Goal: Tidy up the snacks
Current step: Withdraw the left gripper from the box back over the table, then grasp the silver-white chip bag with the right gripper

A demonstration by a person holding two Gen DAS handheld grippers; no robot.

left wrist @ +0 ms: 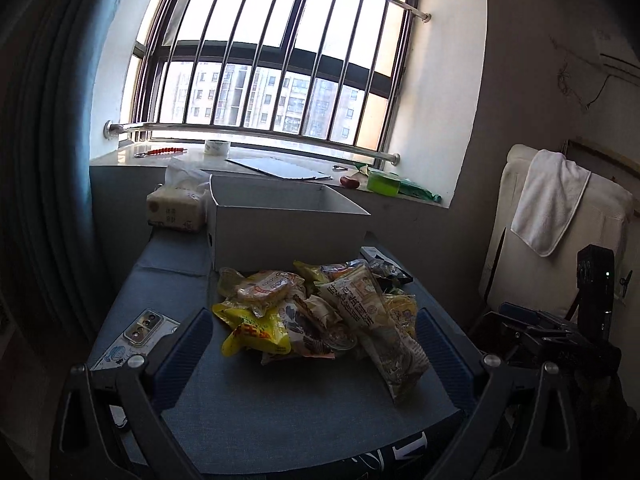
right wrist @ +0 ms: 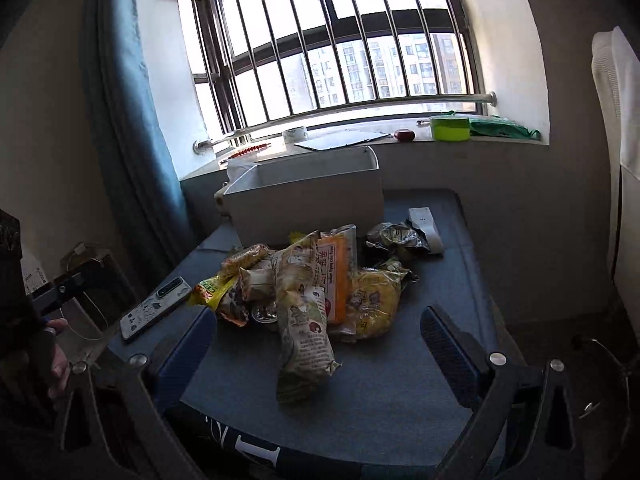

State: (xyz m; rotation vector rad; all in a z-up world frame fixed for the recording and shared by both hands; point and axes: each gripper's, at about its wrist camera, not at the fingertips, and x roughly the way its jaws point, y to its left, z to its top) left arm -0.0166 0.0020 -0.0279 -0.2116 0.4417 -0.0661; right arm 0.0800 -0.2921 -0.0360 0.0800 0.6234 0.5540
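Observation:
A pile of snack packets (left wrist: 320,312) lies on the blue table, also in the right wrist view (right wrist: 312,288). A long pale packet (left wrist: 380,328) lies at its near right; in the right wrist view (right wrist: 304,332) it points toward me. An open white box (left wrist: 280,220) stands behind the pile, also seen from the right (right wrist: 308,196). My left gripper (left wrist: 316,356) is open and empty, just in front of the pile. My right gripper (right wrist: 320,352) is open and empty, its fingers either side of the long packet's near end, not touching.
A phone (left wrist: 140,336) lies on the table's left part, also in the right wrist view (right wrist: 156,308). A tissue pack (left wrist: 176,208) sits left of the box. A white remote (right wrist: 426,228) lies right of the pile. The windowsill (left wrist: 280,164) holds tape, a green container and papers.

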